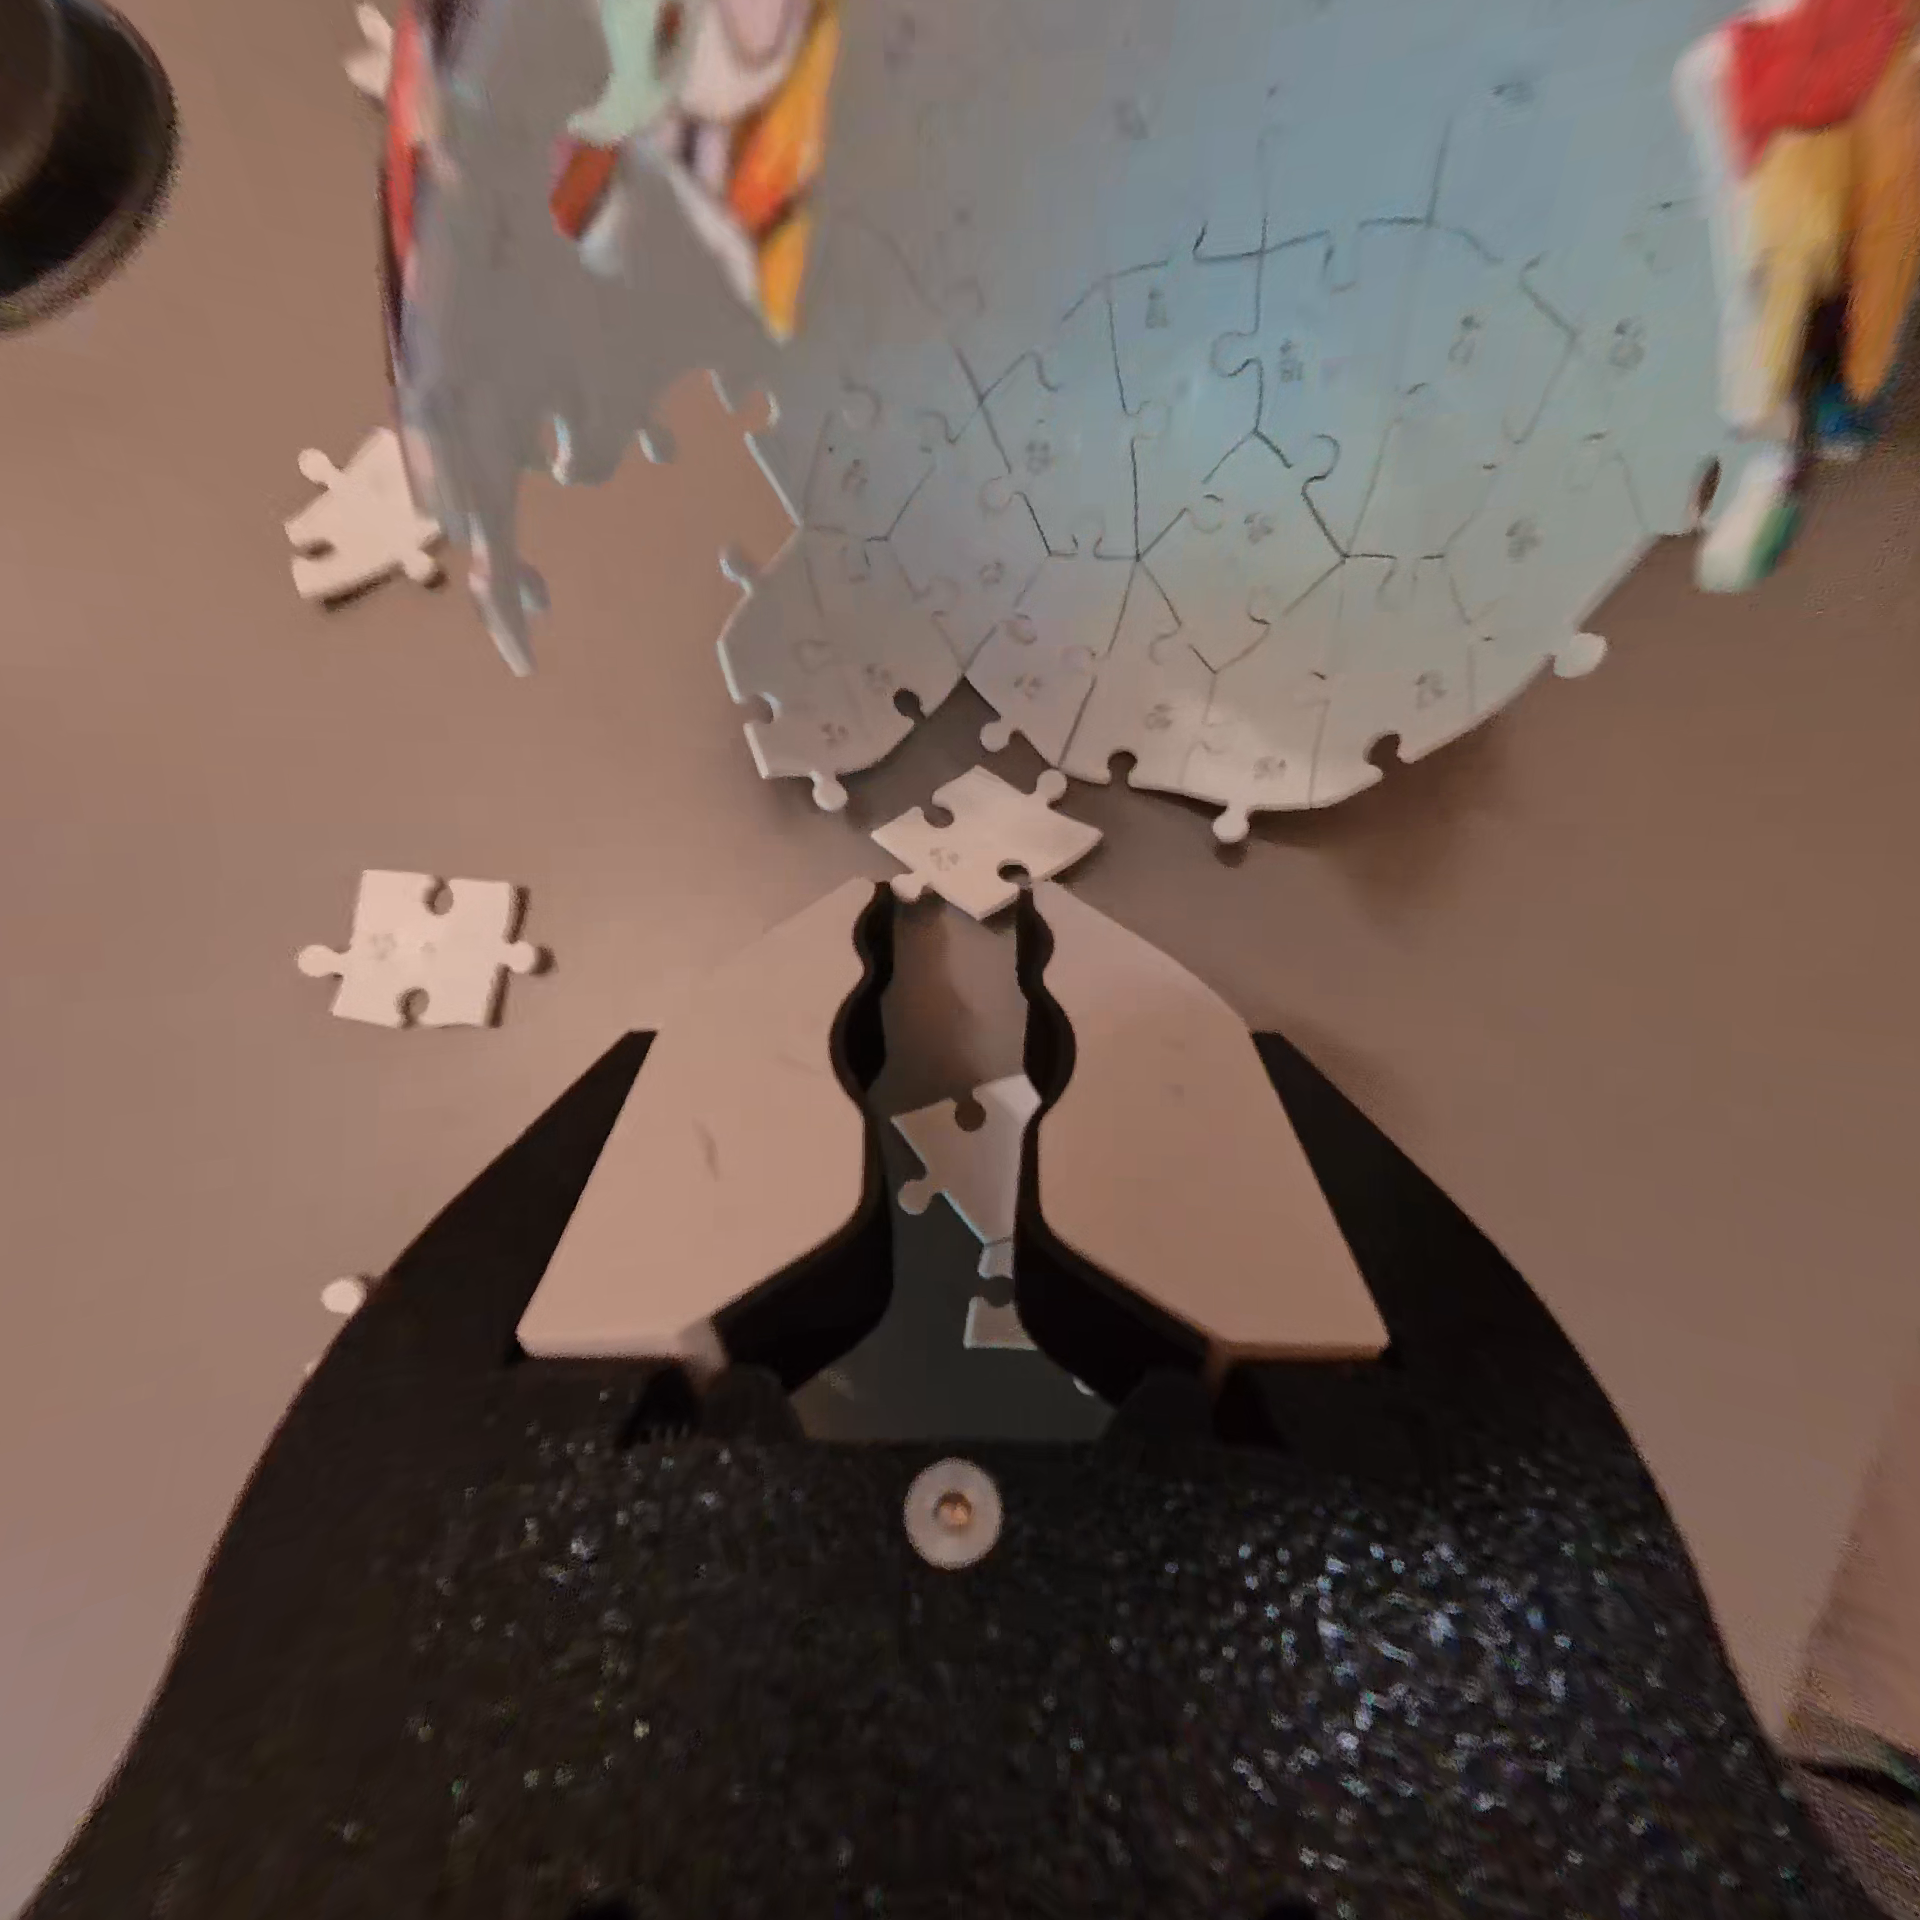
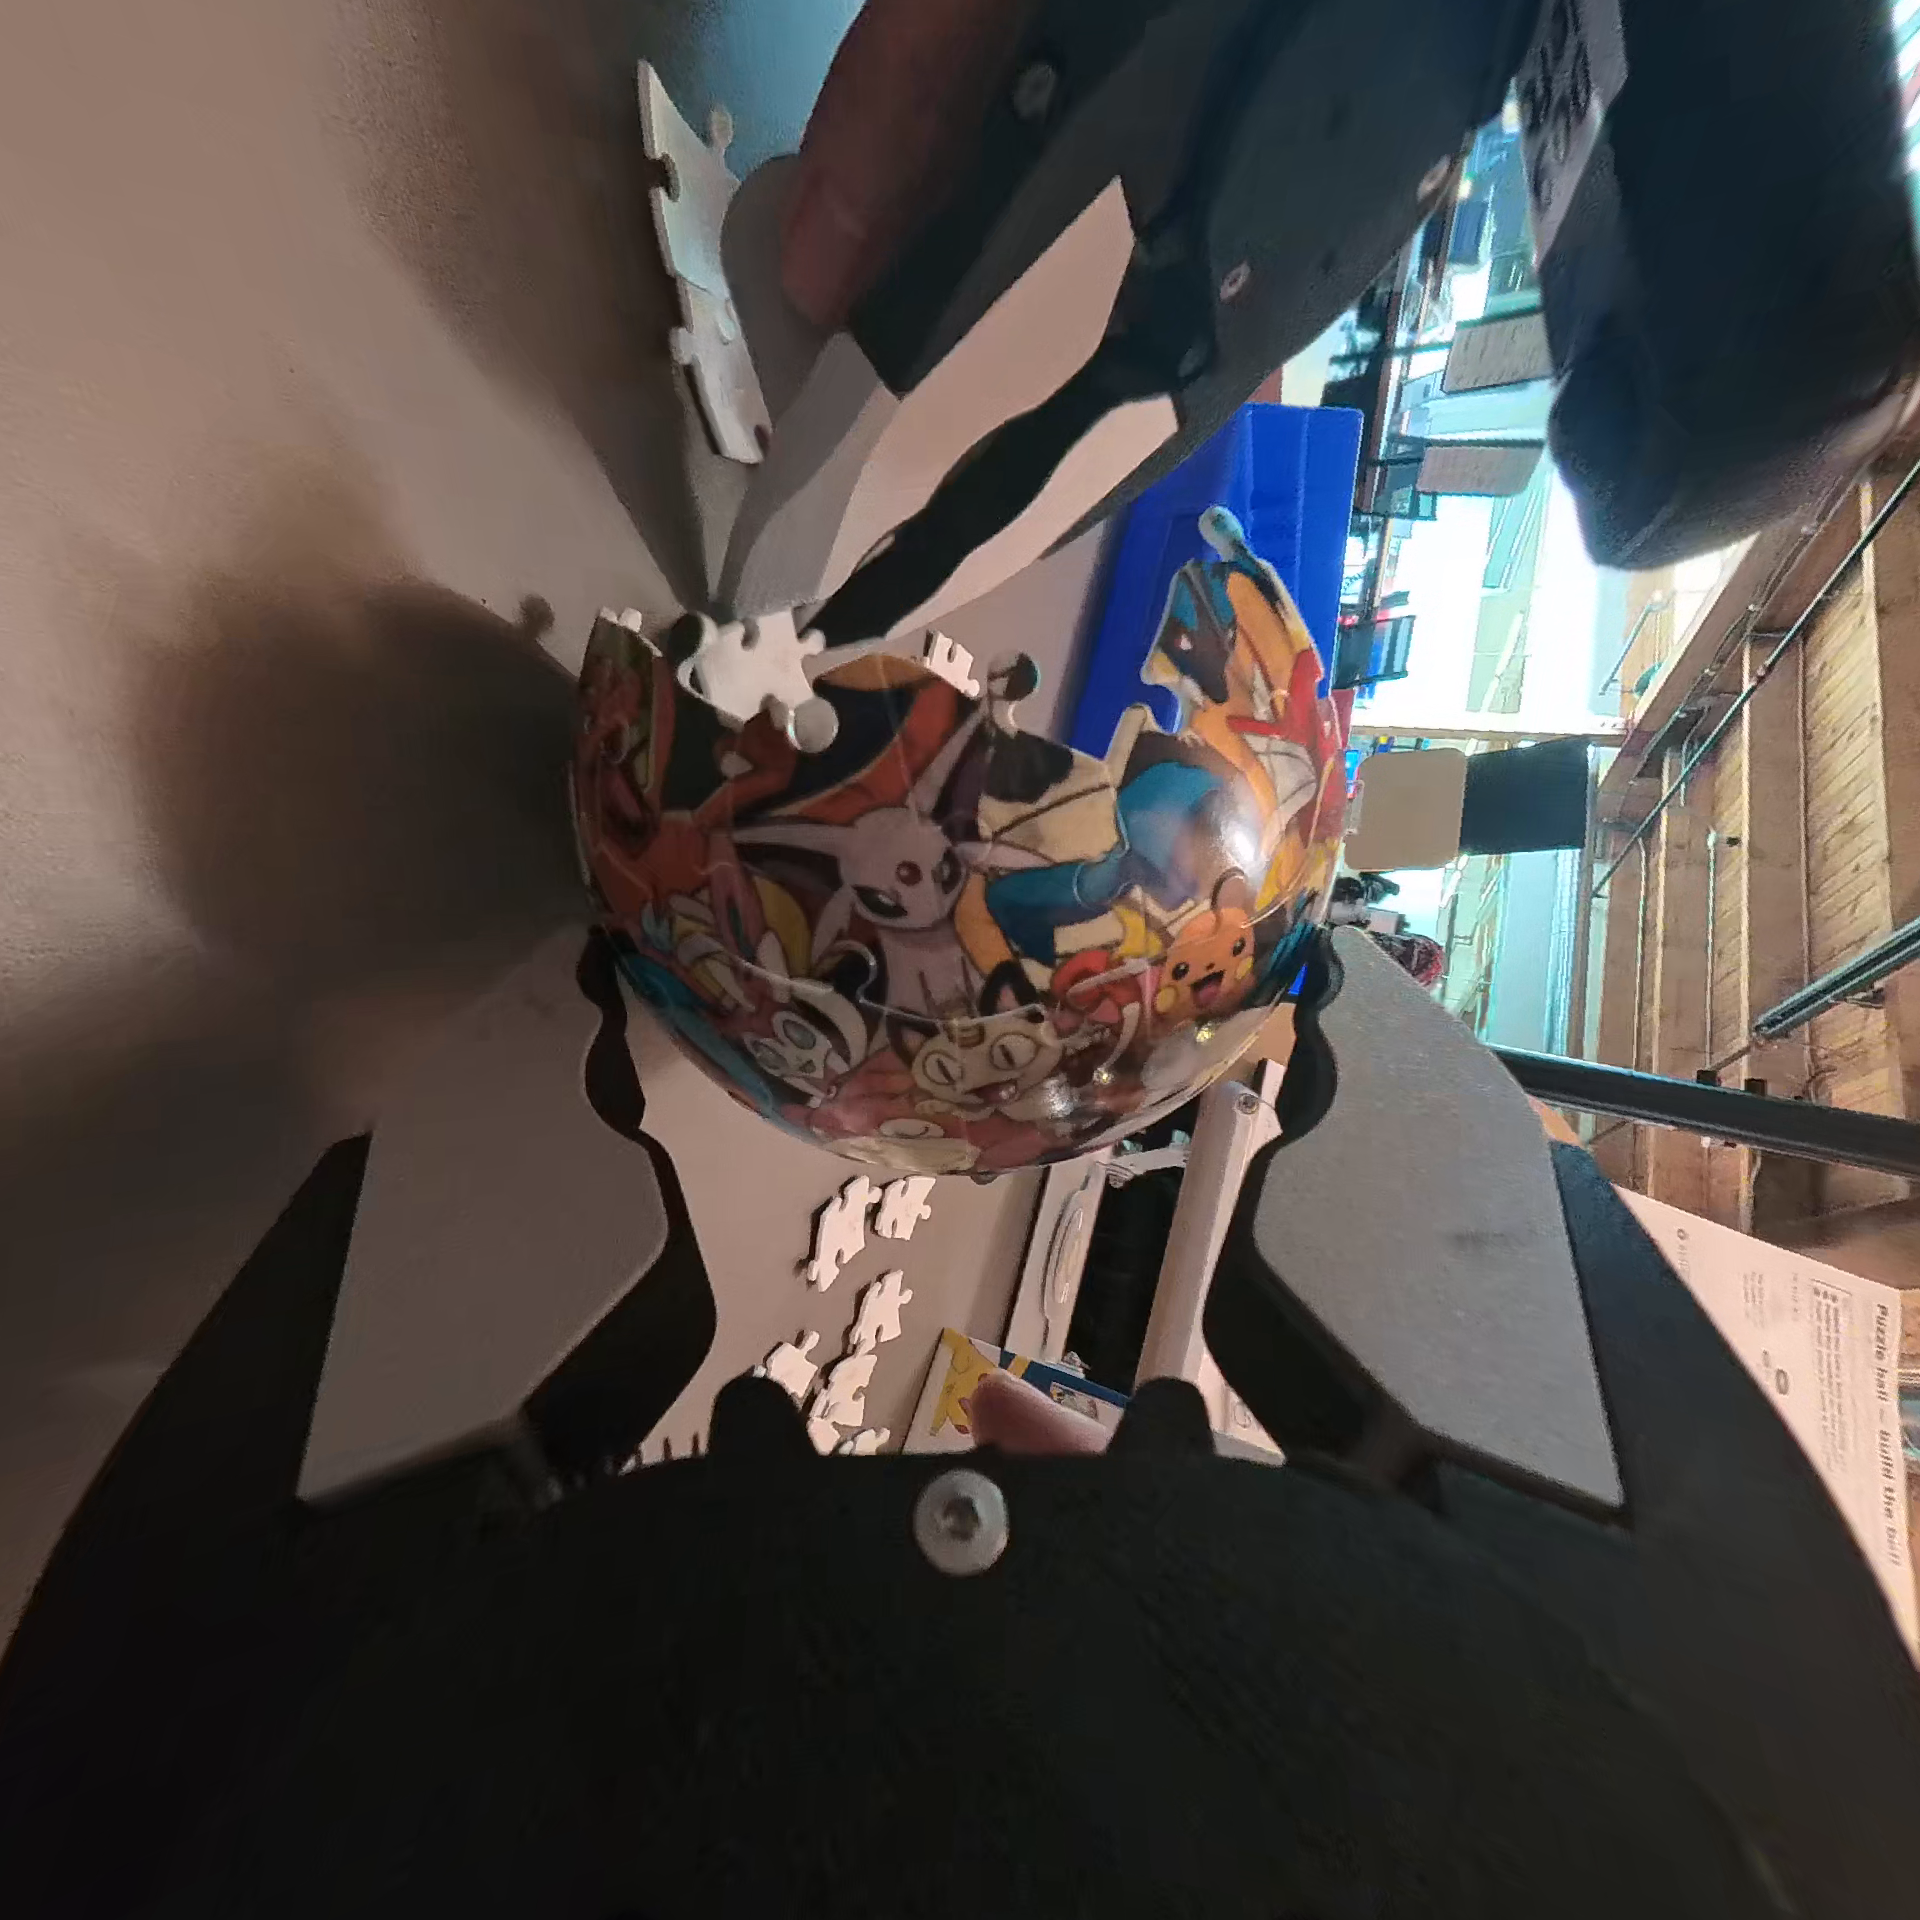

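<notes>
left gripper (image 1: 958, 902): fingers narrowly parted, tips pinching a single white jigsaw piece (image 1: 985, 840) against the lower rim of the part-built puzzle ball.
right gripper (image 2: 961, 961): fingers spread wide, clasping the glossy, cartoon-printed puzzle ball (image 2: 961, 904) between their tips, above the grey bench (image 2: 260, 416).
loose white pieces (image 1: 426, 948): on the bench, left of the left fingers.

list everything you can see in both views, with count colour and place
half-built round puzzle ball: one, colourful cartoon print outside, pale grey inside, clamped between right tool's fingers
single grey puzzle piece: one, held at left tool's tips against the ball's open rim
loose grey puzzle pieces: several, on the brown table
blue bin: one, behind the ball
left tool: black, shut on the single piece
right tool: black, gripping the ball
</notes>
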{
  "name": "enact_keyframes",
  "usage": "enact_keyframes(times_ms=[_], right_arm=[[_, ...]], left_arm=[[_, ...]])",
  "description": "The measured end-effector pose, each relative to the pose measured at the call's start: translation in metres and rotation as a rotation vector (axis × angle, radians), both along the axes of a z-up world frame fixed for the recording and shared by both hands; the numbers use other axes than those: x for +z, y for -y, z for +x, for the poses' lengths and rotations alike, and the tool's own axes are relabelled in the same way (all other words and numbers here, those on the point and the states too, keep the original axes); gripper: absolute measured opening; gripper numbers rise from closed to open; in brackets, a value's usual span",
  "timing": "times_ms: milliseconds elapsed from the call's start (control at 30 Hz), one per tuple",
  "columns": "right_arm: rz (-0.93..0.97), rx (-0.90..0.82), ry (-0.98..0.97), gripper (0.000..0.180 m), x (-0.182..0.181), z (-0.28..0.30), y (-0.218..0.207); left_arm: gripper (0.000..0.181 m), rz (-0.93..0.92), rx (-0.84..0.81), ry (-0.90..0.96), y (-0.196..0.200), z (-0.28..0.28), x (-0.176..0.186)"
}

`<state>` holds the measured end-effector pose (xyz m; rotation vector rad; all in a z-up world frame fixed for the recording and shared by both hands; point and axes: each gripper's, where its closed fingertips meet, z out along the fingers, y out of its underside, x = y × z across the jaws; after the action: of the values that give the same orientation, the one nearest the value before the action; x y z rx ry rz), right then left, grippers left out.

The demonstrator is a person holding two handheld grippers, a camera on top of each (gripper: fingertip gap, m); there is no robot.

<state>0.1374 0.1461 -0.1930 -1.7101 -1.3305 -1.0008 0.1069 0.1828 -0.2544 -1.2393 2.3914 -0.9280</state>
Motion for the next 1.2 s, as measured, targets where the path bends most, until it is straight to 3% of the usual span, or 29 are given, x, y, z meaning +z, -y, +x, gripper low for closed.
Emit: enact_keyframes(times_ms=[33, 333, 500, 633, 733, 800, 867, 1200], right_arm=[[-0.001, 0.001, -0.004, 0.121, 0.000, 0.000, 0.000], [-0.004, -0.008, -0.042, 0.121, 0.000, 0.002, -0.001], [0.001, -0.017, -0.049, 0.121, 0.000, 0.003, -0.002], [0.004, -0.029, -0.052, 0.121, 0.000, 0.007, -0.001], [0.005, -0.030, -0.060, 0.121, 0.000, 0.007, -0.001], [0.007, -0.028, -0.058, 0.121, 0.000, 0.007, -0.002], [0.008, -0.027, -0.059, 0.121, 0.000, 0.007, -0.002], [0.010, -0.039, -0.052, 0.120, 0.000, 0.010, -0.001]], left_arm=[[0.021, 0.016, -0.004, 0.043, -0.001, 0.003, 0.002], [0.022, 0.105, -0.317, 0.275, 0.001, 0.005, 0.016], [0.022, 0.137, -0.450, 0.275, -0.002, 0.005, 0.008], [0.026, 0.179, -0.381, 0.205, -0.012, 0.006, -0.001], [0.042, 0.170, -0.212, 0.186, -0.026, 0.012, 0.001], [0.043, 0.118, -0.067, 0.145, -0.031, 0.012, 0.004], [0.047, 0.055, -0.025, 0.112, -0.023, 0.004, 0.007], [0.022, -0.008, 0.042, -0.032, -0.007, 0.002, -0.005]])
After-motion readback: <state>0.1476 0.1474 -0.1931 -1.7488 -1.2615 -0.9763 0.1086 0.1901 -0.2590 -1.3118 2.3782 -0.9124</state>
